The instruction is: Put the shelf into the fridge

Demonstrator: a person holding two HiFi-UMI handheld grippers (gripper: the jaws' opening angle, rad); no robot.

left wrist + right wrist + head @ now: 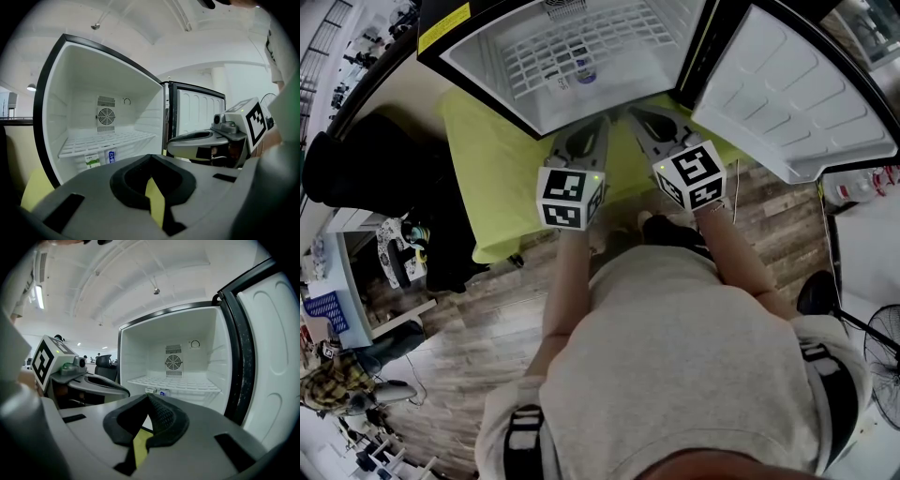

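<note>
The fridge (487,66) stands open, its door (787,94) swung to the right. A white wire shelf (572,47) lies flat inside it, also seen as the shelf (108,143) and the shelf (176,384). Two small cartons (92,161) stand below the shelf. My left gripper (598,124) and right gripper (636,116) hover side by side just outside the fridge opening. The left gripper (151,161) is shut, and so is the right gripper (149,401); neither holds anything. Neither touches the shelf.
A yellow-green cloth (487,178) covers the stand under the fridge. A dark chair (356,159) is at the left and a fan (881,361) at the right. Bottles (862,183) sit past the door. The floor is wood.
</note>
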